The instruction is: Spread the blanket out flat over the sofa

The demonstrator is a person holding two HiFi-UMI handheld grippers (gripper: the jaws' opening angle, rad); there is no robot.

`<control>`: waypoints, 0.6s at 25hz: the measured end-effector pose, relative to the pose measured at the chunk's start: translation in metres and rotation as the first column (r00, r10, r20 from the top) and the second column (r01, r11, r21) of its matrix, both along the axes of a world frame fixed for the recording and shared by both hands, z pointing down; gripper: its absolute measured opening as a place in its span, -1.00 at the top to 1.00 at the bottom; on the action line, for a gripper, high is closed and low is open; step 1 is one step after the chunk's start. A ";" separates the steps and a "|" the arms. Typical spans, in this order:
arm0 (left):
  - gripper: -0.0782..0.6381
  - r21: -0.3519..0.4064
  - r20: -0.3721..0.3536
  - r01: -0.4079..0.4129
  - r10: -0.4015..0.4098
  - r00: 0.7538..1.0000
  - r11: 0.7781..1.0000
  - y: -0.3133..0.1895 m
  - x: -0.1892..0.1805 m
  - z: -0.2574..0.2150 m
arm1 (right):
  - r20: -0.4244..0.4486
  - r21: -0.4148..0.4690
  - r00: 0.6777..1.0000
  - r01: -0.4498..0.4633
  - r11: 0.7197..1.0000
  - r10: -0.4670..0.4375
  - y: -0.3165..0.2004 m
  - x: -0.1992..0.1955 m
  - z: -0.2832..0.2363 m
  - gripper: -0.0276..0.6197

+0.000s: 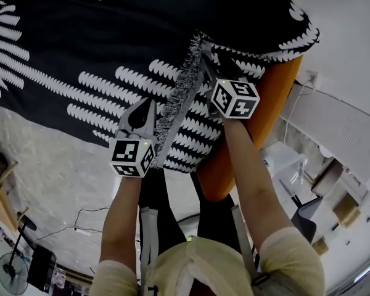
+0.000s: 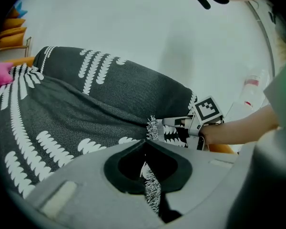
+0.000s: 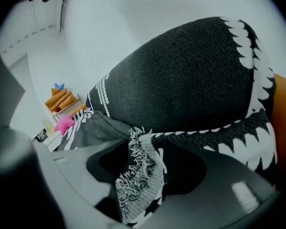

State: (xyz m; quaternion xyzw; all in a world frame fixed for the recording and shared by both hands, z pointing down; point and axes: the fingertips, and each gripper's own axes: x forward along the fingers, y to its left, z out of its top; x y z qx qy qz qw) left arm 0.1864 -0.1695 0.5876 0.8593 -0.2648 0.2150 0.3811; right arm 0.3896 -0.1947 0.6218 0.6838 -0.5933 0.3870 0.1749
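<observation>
The blanket, black with rows of white feather shapes, lay draped over the sofa, and I had its fringed edge caught in both grippers. My left gripper was clenched on that edge. In the left gripper view its jaws met with the pale fringe pinched between them, the loose threads hanging down on the near side. My right gripper was grasping the same edge farther along. In the right gripper view a thick bunch of fringe and woven hem sat squeezed between its jaws.

Between the two grippers the fringed edge stood up as a ridge, running from the near left to the far right. Beyond that ridge the blanket spread away to the left across the seat and rose over the backrest, with soft folds in it rather than lying flat. Just right of my right gripper the orange sofa showed bare past the blanket's white-toothed border.

A pink star-shaped cushion lay beside the blanket's far left end; I could not tell what it rested on. A plain white wall stood behind the backrest. A speckled grey floor lay below the blanket's hanging left side, and a fan stood on it at the near left.
</observation>
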 end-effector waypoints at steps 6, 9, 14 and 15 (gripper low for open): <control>0.78 -0.002 0.006 0.000 0.000 1.000 1.000 0.003 -0.004 0.003 | -0.035 -0.007 0.999 -0.021 1.000 0.020 -0.006 0.024 0.004 0.27; 0.78 0.001 0.007 -0.002 0.002 1.000 1.000 0.004 -0.005 0.003 | -0.049 -0.036 0.998 -0.042 0.998 0.041 -0.003 0.040 0.010 0.26; 0.78 0.001 -0.005 0.021 -0.021 1.000 1.000 0.002 -0.008 -0.003 | -0.094 -0.078 0.996 -0.009 0.997 0.002 0.008 0.051 0.013 0.25; 0.78 0.004 -0.010 0.030 -0.030 1.000 1.000 0.001 -0.009 -0.005 | -0.105 -0.074 0.995 -0.004 0.997 -0.004 0.009 0.052 0.010 0.25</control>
